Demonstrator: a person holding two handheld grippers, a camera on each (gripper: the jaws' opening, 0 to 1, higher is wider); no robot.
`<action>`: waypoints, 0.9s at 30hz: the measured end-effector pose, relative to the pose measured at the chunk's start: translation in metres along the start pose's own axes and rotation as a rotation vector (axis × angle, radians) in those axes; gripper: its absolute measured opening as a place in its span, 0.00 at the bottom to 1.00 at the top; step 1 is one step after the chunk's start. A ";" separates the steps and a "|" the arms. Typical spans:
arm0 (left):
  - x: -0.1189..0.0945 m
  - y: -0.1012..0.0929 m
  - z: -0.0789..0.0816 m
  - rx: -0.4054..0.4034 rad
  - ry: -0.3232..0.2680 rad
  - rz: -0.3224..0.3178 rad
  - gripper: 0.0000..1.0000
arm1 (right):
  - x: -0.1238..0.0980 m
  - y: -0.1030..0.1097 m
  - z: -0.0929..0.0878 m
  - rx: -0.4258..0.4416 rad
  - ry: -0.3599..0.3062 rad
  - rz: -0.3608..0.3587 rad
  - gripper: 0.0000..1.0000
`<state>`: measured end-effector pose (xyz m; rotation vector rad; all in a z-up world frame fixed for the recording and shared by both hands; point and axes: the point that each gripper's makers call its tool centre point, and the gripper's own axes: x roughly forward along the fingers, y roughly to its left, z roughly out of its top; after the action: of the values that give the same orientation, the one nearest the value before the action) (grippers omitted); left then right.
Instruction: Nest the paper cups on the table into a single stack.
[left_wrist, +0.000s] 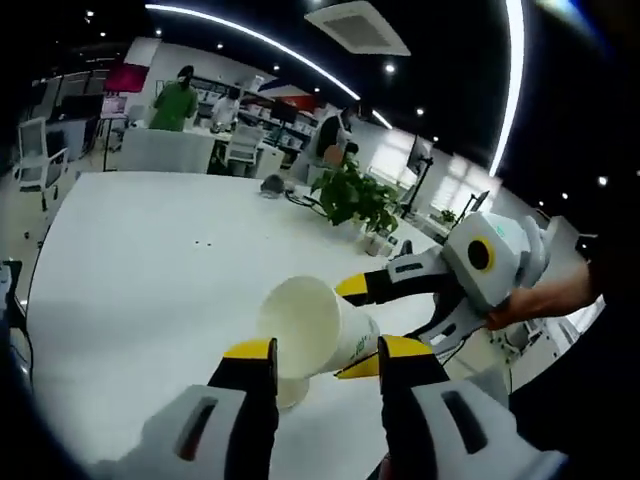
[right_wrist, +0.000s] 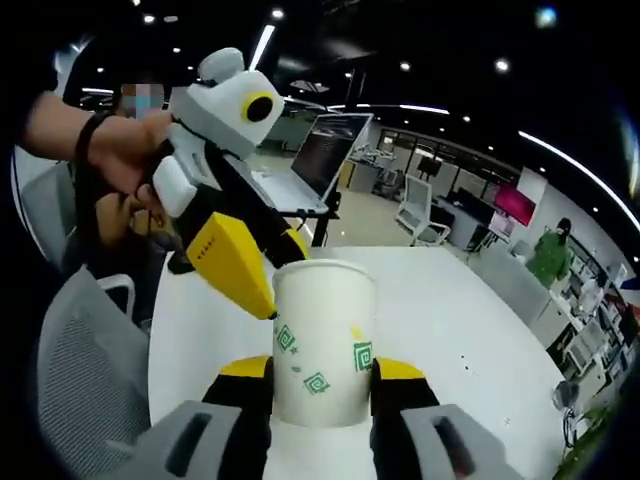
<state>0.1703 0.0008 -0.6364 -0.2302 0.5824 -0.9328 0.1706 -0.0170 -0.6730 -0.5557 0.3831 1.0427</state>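
Note:
A white paper cup with green square prints stands upright between the yellow tips of my right gripper, which is shut on its lower body above the white table. In the left gripper view the same cup points its open mouth at the camera, and my right gripper reaches in from the right, clamped on its body. The cup's mouth sits inside the wide gap of my left gripper, which stands open. In the right gripper view my left gripper comes from the upper left, one jaw against the rim's outside and the other behind it.
A potted plant stands at the table's far side. An open laptop and a grey mesh chair are near the table's end. A person's hand holds the left gripper. People and office chairs are in the background.

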 end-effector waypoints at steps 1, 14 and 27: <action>0.001 -0.004 -0.001 -0.002 0.004 -0.010 0.37 | -0.001 0.002 0.002 -0.005 -0.003 0.003 0.37; 0.010 -0.029 -0.015 -0.030 0.055 -0.100 0.29 | -0.001 0.034 0.016 -0.184 0.000 0.049 0.37; 0.015 -0.041 -0.021 -0.042 0.074 -0.146 0.00 | -0.003 0.034 0.012 -0.126 -0.008 0.042 0.40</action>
<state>0.1371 -0.0342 -0.6411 -0.2800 0.6602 -1.0747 0.1393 0.0010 -0.6698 -0.6577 0.3246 1.1148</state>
